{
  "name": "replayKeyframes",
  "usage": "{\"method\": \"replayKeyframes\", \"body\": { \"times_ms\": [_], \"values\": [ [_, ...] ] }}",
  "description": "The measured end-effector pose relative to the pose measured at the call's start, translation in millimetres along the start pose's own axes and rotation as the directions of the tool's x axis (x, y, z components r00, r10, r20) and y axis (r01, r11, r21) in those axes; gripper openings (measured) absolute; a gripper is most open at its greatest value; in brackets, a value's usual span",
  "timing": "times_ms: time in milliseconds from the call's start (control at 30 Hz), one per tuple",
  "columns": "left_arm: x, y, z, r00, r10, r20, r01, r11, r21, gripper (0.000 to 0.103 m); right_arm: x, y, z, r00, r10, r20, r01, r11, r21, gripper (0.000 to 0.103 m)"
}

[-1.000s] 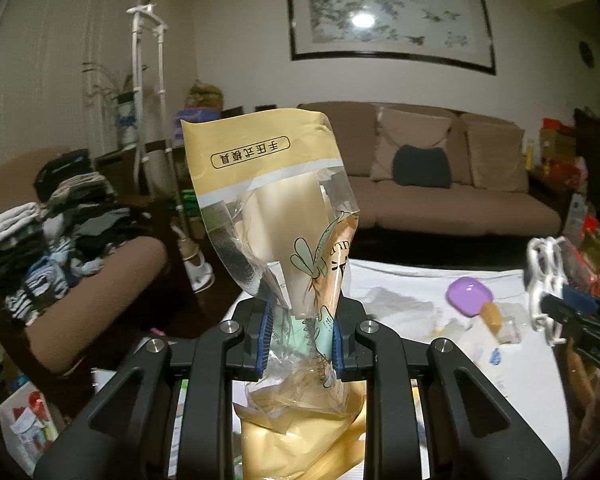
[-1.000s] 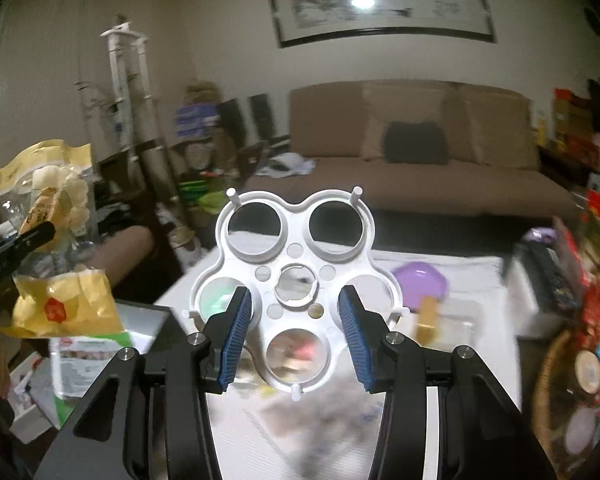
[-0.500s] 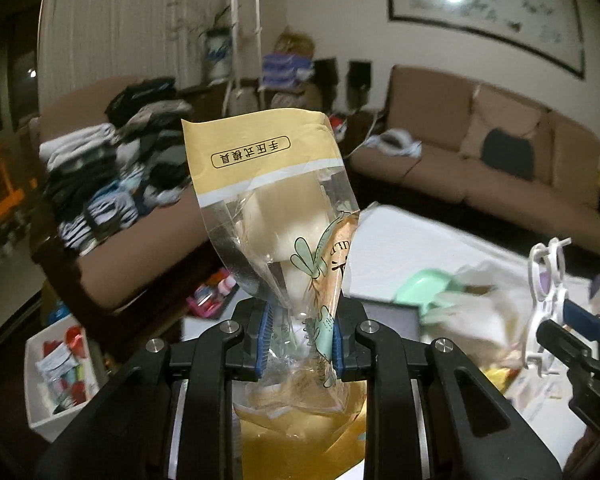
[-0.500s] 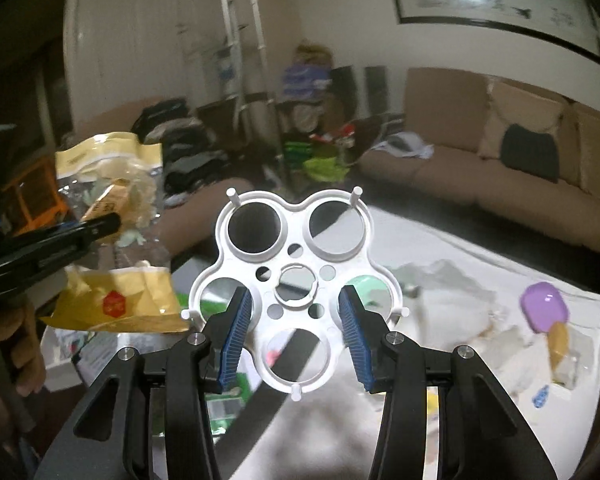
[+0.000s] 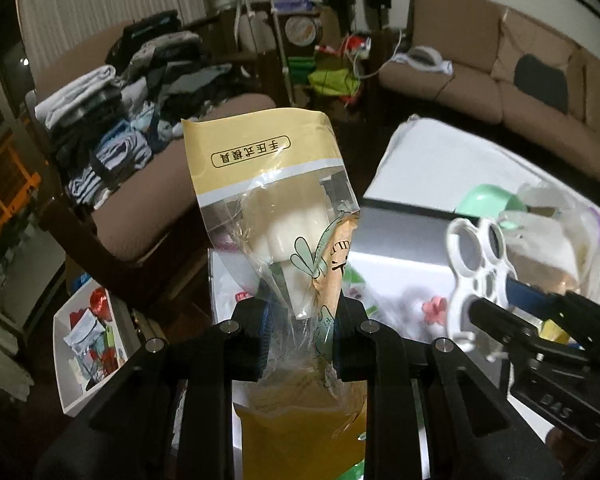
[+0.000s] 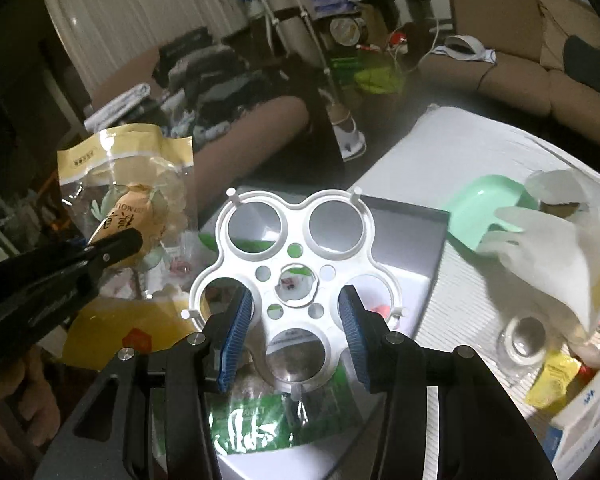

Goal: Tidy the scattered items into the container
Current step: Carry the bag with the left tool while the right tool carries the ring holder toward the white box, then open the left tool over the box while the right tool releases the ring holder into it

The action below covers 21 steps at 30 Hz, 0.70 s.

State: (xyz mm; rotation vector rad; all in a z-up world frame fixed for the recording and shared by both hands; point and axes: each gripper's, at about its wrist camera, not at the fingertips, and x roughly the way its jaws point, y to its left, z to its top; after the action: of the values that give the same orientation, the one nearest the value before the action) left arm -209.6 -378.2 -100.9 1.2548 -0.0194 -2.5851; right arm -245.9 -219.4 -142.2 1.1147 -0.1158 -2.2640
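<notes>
The clear packet (image 5: 276,216) reads "手压式模具" on its yellow header, pinched by the left gripper (image 5: 300,338). The right gripper (image 6: 294,320) clamps a white holed rack (image 6: 296,268).

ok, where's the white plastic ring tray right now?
The white plastic five-hole ring tray is centre in the right wrist view, clamped in the right gripper above the grey container.

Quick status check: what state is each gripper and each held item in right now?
Left gripper: shut on the snack bag.
Snack bag: held upright, sealed, off the table.
Right gripper: shut on the white ring holder.
White ring holder: held upright, lifted above the container.
</notes>
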Motion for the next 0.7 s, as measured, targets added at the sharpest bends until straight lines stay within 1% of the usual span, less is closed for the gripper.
{"method": "replayKeyframes", "body": {
  "times_ms": [133, 233, 267, 300, 333, 367, 400, 433, 467, 500, 533, 600, 633, 667, 700],
  "values": [
    [2, -1, -3, 1.000, -0.002, -0.009, 0.002, 1.000, -0.001, 0.022, 9, 7, 5, 1.000, -0.010, -0.018, 0.009, 1.000, -0.021, 0.047],
    [4, 0, -4, 1.000, -0.004, -0.016, 0.004, 1.000, -0.001, 0.023, 8, 7, 1, 0.999, -0.015, -0.032, 0.014, 0.999, -0.031, 0.047],
    [4, 1, -3, 1.000, -0.001, -0.019, 0.001, 1.000, -0.002, 0.025, 8, 8, -1, 0.999, -0.010, -0.040, 0.008, 0.999, -0.035, 0.048],
    [5, 1, -3, 1.000, 0.010, -0.023, -0.010, 1.000, -0.006, 0.032, 9, 9, -1, 0.998, -0.008, -0.056, 0.005, 0.999, -0.047, 0.050],
    [5, 3, -2, 0.999, 0.030, -0.023, -0.030, 0.999, -0.014, 0.037, 10, 9, -1, 0.997, -0.028, -0.069, 0.024, 0.998, -0.060, 0.062],
    [5, 4, -1, 0.999, 0.048, -0.019, -0.048, 0.999, -0.020, 0.049, 8, 9, -3, 0.996, -0.051, -0.066, 0.047, 0.996, -0.071, 0.077],
    [1, 5, 0, 0.997, 0.076, -0.005, -0.076, 0.997, -0.027, 0.066, 2, 9, -5, 0.996, -0.080, -0.044, 0.076, 0.993, -0.091, 0.081],
    [-4, 7, 1, 0.995, 0.096, 0.013, -0.095, 0.995, -0.032, 0.075, -4, 8, -7, 0.996, -0.086, -0.024, 0.083, 0.991, -0.103, 0.083],
    [-10, 8, 3, 0.994, 0.105, 0.036, -0.104, 0.994, -0.036, 0.091, -15, 5, -11, 0.996, -0.088, 0.003, 0.088, 0.990, -0.114, 0.083],
    [-19, 10, 5, 0.993, 0.100, 0.064, -0.097, 0.994, -0.043, 0.097, -22, 0, -14, 0.996, -0.090, 0.016, 0.092, 0.989, -0.115, 0.083],
    [-26, 12, 6, 0.993, 0.079, 0.083, -0.074, 0.996, -0.054, 0.098, -33, -7, -19, 0.995, -0.098, 0.031, 0.101, 0.989, -0.111, 0.084],
    [-40, 13, 10, 0.994, -0.002, 0.107, 0.011, 0.996, -0.088, 0.102, -60, -26, -30, 0.990, -0.131, 0.061, 0.136, 0.986, -0.093, 0.084],
    [-45, 12, 11, 0.992, -0.053, 0.116, 0.065, 0.993, -0.100, 0.102, -74, -37, -36, 0.986, -0.149, 0.074, 0.154, 0.985, -0.081, 0.084],
    [-49, 10, 12, 0.987, -0.103, 0.124, 0.116, 0.988, -0.104, 0.103, -88, -49, -41, 0.981, -0.171, 0.088, 0.176, 0.982, -0.063, 0.084],
    [-54, 4, 14, 0.978, -0.161, 0.131, 0.175, 0.979, -0.102, 0.103, -104, -61, -47, 0.975, -0.198, 0.101, 0.203, 0.978, -0.039, 0.085]
  ]
}}
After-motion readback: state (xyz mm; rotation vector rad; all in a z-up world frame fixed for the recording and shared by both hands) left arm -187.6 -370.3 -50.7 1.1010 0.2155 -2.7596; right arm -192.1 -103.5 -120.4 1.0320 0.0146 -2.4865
